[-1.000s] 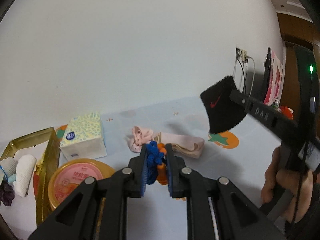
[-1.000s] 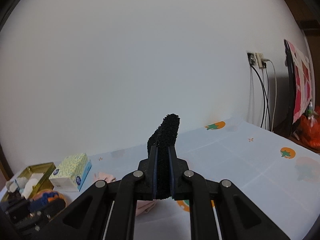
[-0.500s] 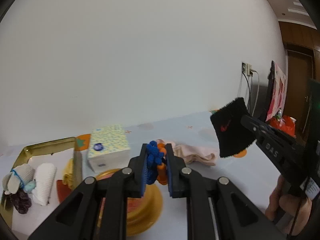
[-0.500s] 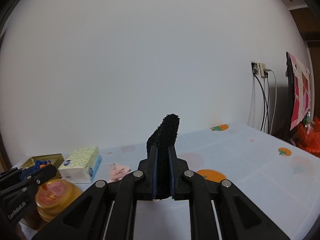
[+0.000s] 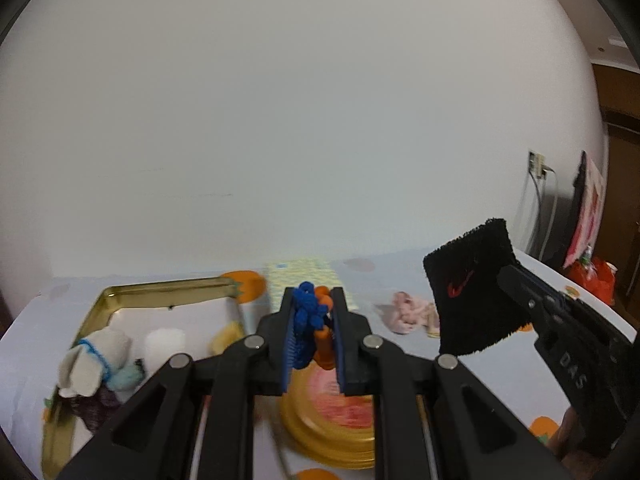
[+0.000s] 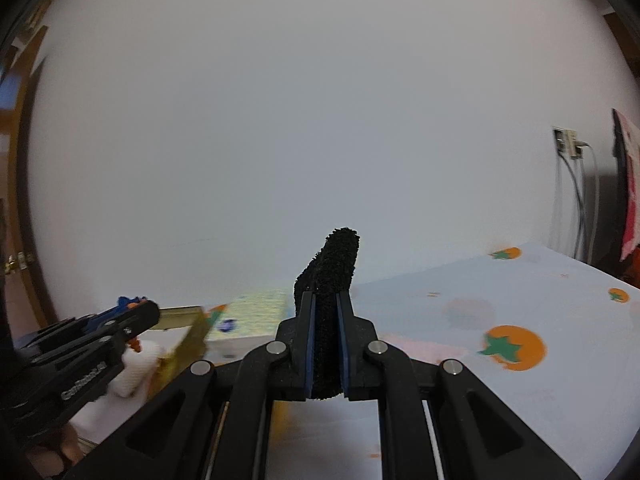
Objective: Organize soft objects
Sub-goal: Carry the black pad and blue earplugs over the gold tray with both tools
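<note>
The left gripper (image 5: 313,314) is pinching a blue-and-orange scrunchie (image 5: 310,312); the right gripper (image 6: 326,312) is pinching a black wristband (image 6: 329,280).

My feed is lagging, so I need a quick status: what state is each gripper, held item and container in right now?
Left gripper: shut on the blue and orange knit piece, held up in the air.
Right gripper: shut on the black wristband, off the table.
Gold tray: open, holding rolled soft items.
Pink cloth: crumpled, loose on the table.
Tissue box: standing beside the tray.
Yellow round tin: lid on.
</note>
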Demonstrator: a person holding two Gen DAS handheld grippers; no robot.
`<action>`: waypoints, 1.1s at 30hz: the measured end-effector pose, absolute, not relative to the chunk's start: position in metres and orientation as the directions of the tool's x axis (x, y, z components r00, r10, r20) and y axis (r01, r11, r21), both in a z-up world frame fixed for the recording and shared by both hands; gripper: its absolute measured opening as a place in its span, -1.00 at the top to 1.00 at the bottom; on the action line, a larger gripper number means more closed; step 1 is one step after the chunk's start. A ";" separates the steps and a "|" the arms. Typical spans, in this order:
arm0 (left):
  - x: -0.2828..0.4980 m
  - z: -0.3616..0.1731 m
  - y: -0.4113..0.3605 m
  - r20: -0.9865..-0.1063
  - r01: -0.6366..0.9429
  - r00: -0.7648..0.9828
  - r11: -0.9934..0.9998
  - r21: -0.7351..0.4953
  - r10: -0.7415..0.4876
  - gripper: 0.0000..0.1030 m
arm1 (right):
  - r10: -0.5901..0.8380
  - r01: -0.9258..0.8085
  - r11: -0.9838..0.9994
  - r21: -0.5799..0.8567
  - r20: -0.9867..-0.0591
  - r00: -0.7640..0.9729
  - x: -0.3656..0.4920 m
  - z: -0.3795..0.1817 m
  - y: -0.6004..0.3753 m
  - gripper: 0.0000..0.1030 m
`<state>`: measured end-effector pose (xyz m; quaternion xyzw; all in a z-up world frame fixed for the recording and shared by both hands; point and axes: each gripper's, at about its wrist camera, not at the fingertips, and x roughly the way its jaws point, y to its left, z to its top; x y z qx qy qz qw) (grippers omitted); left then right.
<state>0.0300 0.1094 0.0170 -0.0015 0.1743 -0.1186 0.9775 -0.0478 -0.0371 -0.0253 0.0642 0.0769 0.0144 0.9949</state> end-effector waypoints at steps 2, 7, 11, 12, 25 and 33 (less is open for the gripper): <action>0.032 0.017 0.121 -0.343 0.208 0.915 0.977 -0.056 -0.214 0.73 | 0.060 -0.042 0.991 0.127 -0.143 0.988 -0.046 -0.023 -0.022 0.79; 0.036 0.018 0.150 -0.344 0.143 0.926 0.988 -0.061 -0.156 0.73 | 0.118 -0.102 0.987 0.124 -0.130 0.985 -0.040 -0.017 0.010 0.79; 0.041 0.018 0.170 -0.357 0.088 0.928 0.994 -0.066 -0.106 0.73 | 0.169 -0.155 0.981 0.118 -0.115 0.979 -0.034 -0.011 0.036 0.79; 0.043 0.017 0.175 -0.365 0.073 0.926 0.994 -0.076 -0.096 0.73 | 0.178 -0.164 0.979 0.118 -0.114 0.977 -0.033 -0.010 0.040 0.79; 0.060 0.017 0.220 -0.442 -0.119 0.896 0.983 -0.137 0.047 0.73 | 0.285 -0.274 0.956 0.101 -0.121 0.951 0.002 0.009 0.098 0.78; 0.069 0.008 0.234 -0.513 -0.207 0.851 0.970 -0.128 0.113 0.73 | 0.324 -0.290 0.944 0.155 -0.285 0.902 0.054 -0.001 0.111 0.78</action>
